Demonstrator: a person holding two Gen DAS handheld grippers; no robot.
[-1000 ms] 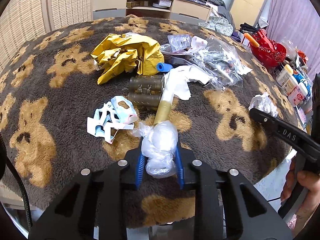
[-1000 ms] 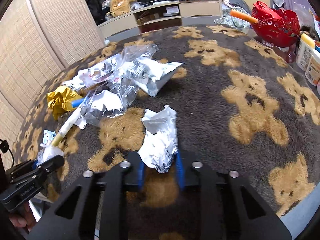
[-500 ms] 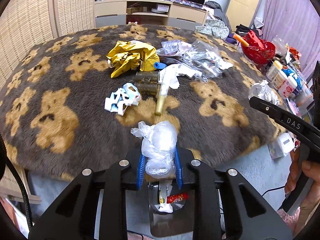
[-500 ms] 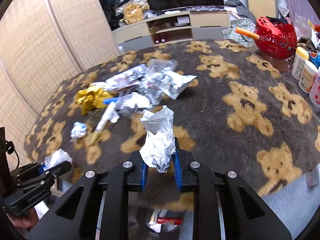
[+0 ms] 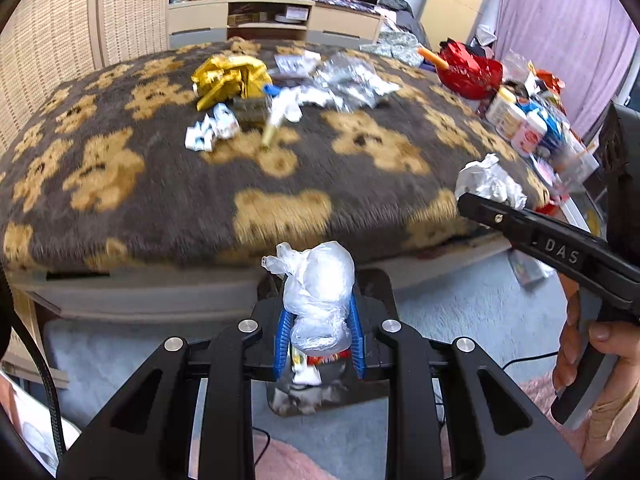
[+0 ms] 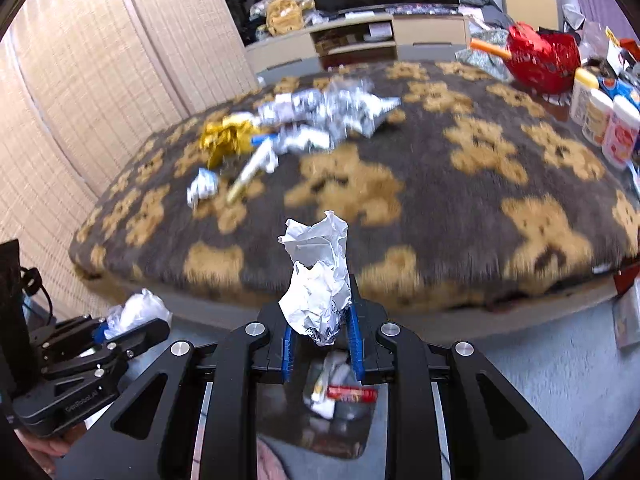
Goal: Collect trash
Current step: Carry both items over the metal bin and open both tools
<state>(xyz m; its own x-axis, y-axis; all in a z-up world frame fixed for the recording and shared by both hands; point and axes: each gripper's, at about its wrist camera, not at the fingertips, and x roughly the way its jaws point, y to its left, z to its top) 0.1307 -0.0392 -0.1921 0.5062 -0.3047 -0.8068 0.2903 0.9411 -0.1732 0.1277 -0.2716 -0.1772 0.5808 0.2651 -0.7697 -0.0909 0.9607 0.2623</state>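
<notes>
- Your left claw (image 5: 319,330) is clamped on a wad of clear plastic film (image 5: 320,292), held off the near edge of the bench (image 5: 180,200), above the bin (image 5: 304,396) on the floor.
- Your right claw (image 6: 322,330) grips a crumpled white paper (image 6: 318,280) over that bin.
- Gold foil wrapper (image 5: 230,78) and silver wrappers (image 5: 348,80) lie on the bench.

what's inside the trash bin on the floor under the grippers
In the trash bin a red wrapper and white crumpled scraps show. The crumpled paper in the right gripper and the gripper frame cover much of the opening, so the rest is hidden.
</notes>
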